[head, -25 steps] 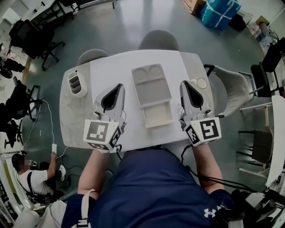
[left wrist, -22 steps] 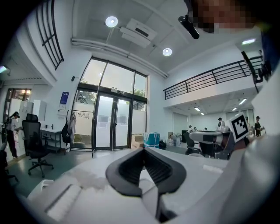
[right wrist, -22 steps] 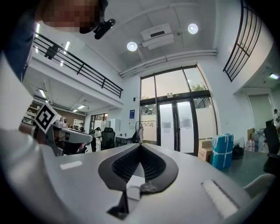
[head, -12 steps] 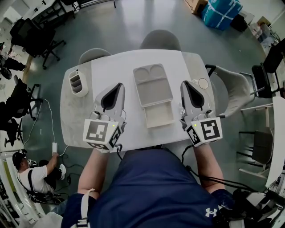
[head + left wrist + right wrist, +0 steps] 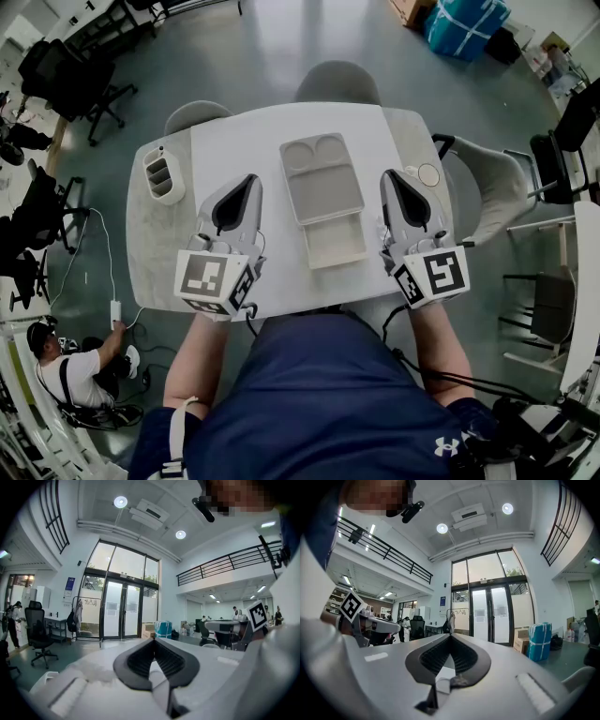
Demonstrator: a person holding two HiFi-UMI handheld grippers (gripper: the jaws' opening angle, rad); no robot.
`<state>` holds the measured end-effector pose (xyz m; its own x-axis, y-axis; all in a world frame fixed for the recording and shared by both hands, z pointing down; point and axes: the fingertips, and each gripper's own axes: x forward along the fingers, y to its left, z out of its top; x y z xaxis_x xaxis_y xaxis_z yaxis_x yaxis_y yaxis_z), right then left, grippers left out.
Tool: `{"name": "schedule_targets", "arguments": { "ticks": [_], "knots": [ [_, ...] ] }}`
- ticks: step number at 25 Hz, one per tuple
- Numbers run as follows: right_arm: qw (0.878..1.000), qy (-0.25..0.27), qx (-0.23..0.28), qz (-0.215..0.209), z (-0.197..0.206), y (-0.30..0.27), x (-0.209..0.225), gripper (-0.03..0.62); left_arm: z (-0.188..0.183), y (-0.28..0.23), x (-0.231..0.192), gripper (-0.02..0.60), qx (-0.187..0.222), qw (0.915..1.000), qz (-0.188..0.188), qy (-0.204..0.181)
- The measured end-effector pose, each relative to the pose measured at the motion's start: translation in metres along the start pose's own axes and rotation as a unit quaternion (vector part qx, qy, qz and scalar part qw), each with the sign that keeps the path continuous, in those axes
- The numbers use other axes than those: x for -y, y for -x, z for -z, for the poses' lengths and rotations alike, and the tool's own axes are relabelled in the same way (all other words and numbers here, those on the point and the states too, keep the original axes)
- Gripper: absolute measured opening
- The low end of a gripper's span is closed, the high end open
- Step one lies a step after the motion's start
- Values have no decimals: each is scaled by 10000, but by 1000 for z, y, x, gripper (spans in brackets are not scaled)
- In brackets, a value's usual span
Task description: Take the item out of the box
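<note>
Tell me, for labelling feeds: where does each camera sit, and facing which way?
Head view: on the person's head, facing steeply down at the table and open box; shows forearms, left gripper, right gripper.
Left gripper view: on the left gripper, facing level along its shut jaws toward glass doors.
Right gripper view: on the right gripper, likewise, jaws shut.
Shared: both gripper views catch those doors and a blue bundle.
</note>
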<state>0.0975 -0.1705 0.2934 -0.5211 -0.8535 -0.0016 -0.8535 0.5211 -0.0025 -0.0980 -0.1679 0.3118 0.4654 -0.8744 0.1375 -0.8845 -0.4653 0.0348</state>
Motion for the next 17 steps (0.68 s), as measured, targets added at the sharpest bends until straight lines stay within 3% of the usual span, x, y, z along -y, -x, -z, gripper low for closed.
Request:
{"name": "schedule_targets", "arguments": {
  "ticks": [17],
  "knots": [
    [9999, -65, -62, 52, 7, -3, -3, 2, 8, 0, -6, 3, -45, 10000, 7, 56]
  ]
}}
